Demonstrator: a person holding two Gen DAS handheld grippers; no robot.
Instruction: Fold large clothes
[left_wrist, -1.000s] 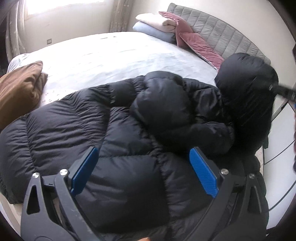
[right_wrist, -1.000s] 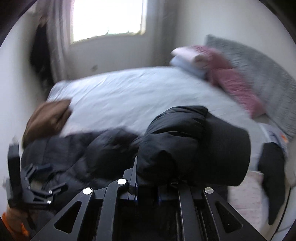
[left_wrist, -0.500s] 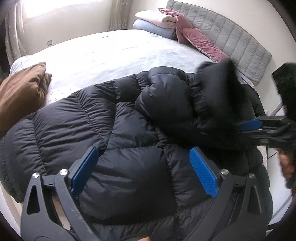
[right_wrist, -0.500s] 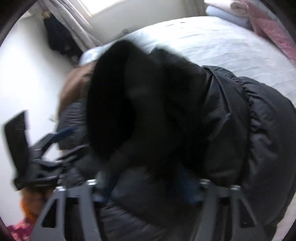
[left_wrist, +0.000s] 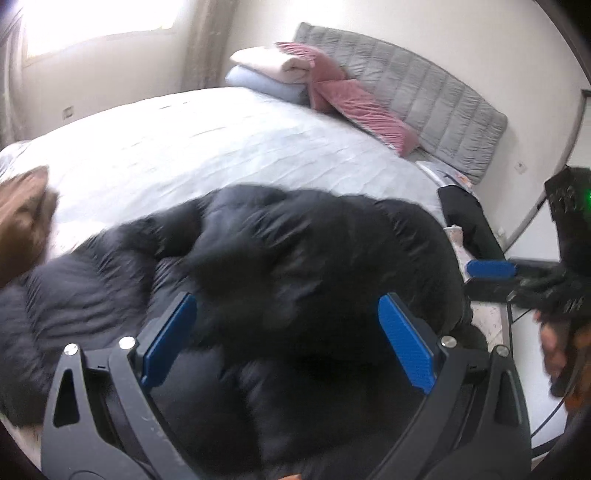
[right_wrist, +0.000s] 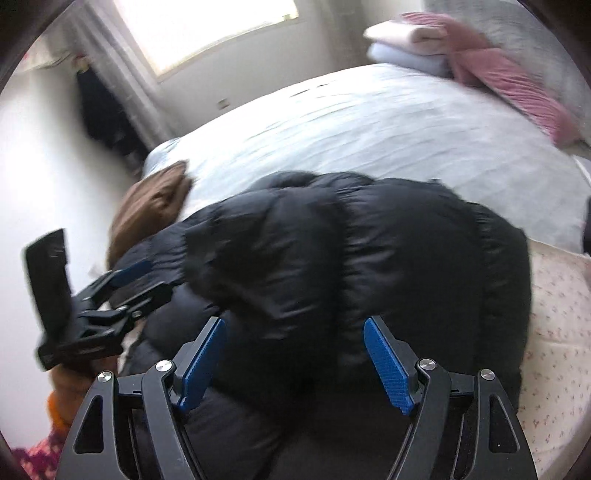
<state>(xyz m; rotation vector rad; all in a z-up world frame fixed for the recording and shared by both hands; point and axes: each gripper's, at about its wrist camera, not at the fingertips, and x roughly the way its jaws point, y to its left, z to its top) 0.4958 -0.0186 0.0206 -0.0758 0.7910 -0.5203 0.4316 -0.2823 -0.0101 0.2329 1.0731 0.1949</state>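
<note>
Black quilted nylon: the down jacket (left_wrist: 295, 288) fills the near edge of the bed (left_wrist: 221, 147), lying directly under and ahead of both tools.
Long axis: the jacket runs left to right across the near side; its bunched, folded-over part sits toward the right end, its flatter body toward the left.
Left gripper (left_wrist: 288, 339): jaws wide apart and empty, hovering above the jacket's middle.
Right gripper (right_wrist: 295, 365): jaws wide apart, holding nothing, just over the jacket's right end, so I judge it nearer the folded part.
Brown cushion (right_wrist: 155, 206): on the bed's left, touching the jacket's left end.
Far: folded blankets (left_wrist: 273, 74) by the grey headboard (left_wrist: 424, 99), well apart from the jacket.
</note>
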